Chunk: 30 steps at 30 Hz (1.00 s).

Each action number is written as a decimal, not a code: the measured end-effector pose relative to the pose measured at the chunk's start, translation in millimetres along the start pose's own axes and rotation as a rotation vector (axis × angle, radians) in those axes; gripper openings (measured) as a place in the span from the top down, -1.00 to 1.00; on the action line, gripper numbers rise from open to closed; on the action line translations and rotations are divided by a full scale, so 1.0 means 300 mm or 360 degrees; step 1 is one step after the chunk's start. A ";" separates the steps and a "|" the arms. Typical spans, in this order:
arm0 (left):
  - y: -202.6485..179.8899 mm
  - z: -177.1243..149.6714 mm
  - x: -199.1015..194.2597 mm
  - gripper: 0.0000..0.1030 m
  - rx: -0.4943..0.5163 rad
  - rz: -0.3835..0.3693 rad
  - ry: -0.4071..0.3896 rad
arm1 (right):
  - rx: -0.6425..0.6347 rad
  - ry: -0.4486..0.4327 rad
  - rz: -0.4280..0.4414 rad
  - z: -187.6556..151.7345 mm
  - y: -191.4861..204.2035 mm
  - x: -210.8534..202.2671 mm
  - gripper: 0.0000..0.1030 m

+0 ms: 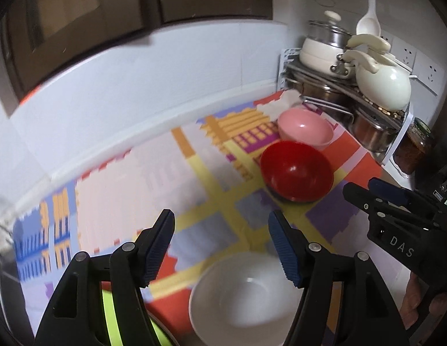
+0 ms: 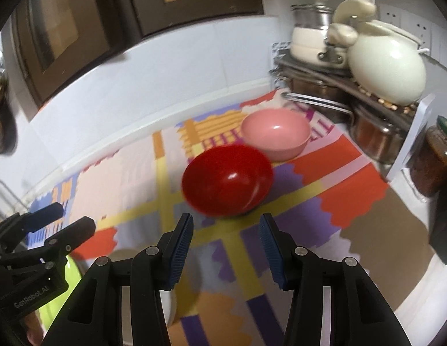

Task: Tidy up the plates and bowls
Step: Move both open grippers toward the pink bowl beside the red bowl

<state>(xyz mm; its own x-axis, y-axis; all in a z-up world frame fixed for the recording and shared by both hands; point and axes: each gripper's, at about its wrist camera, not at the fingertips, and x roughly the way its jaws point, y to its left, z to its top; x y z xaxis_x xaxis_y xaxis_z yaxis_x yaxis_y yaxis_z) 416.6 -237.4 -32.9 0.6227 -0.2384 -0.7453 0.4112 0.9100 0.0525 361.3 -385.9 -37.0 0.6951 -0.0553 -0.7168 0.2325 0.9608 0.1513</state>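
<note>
A red bowl (image 1: 296, 170) (image 2: 227, 180) and a pink bowl (image 1: 305, 127) (image 2: 275, 132) sit upright on a colourful patterned mat (image 1: 137, 178) (image 2: 333, 178). A white bowl (image 1: 246, 297) lies near me under my left gripper (image 1: 220, 245), which is open and empty above it. A yellow-green plate (image 1: 111, 317) (image 2: 59, 297) shows at the lower left. My right gripper (image 2: 225, 245) is open and empty, just short of the red bowl. The right gripper also shows in the left wrist view (image 1: 376, 193), and the left gripper in the right wrist view (image 2: 62, 219).
A metal rack (image 1: 338, 92) (image 2: 324, 86) in the back right corner holds cream pots (image 1: 382, 83) (image 2: 387, 69) and steel pans. A jar (image 1: 416, 150) (image 2: 436, 161) stands beside it. A white tiled wall (image 1: 137, 86) borders the mat behind.
</note>
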 end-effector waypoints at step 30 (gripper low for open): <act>-0.180 0.421 0.428 -0.29 0.0364 -0.0260 -0.0016 | 0.0250 -0.0115 -0.0294 0.286 -0.278 0.232 0.05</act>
<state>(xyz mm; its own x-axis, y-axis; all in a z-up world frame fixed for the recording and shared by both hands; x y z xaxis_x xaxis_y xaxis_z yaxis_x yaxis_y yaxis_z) 558.6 -360.1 -47.5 0.5421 -0.3798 -0.7496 0.6455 0.7593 0.0821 448.6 -493.1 -41.1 0.6763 -0.2508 -0.6926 0.4591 0.8788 0.1301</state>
